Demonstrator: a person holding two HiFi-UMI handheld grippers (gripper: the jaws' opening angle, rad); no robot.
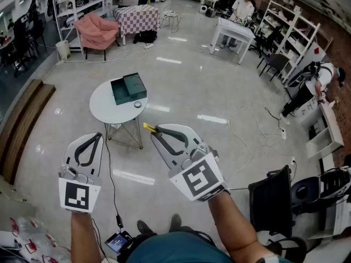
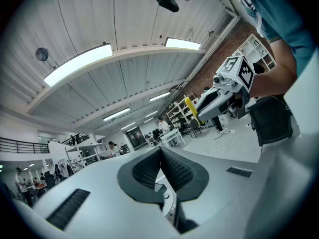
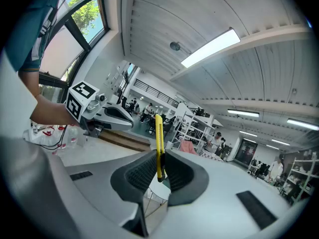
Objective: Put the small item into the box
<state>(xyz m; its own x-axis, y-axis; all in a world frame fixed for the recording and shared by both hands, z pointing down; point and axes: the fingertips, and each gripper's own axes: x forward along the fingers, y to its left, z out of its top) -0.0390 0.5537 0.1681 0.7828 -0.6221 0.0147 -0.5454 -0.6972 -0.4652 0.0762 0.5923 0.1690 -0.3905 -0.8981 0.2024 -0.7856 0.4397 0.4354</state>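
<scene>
1. Polished workshop floor (image 1: pixel 219 92) surrounds a round white surface (image 1: pixel 104 111) carrying the open green box (image 1: pixel 128 88).
2. The right gripper (image 1: pixel 156 130) pinches a slim yellow item (image 1: pixel 148 127), its length jutting past the jaw tips; the box lies ahead, slightly left.
3. The left gripper (image 1: pixel 98 136) is pressed together, empty.

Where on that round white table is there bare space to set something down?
The round table is bare on its left and near part, between the green box and the rim. The far right is crowded: the box, a small round item in front.
</scene>
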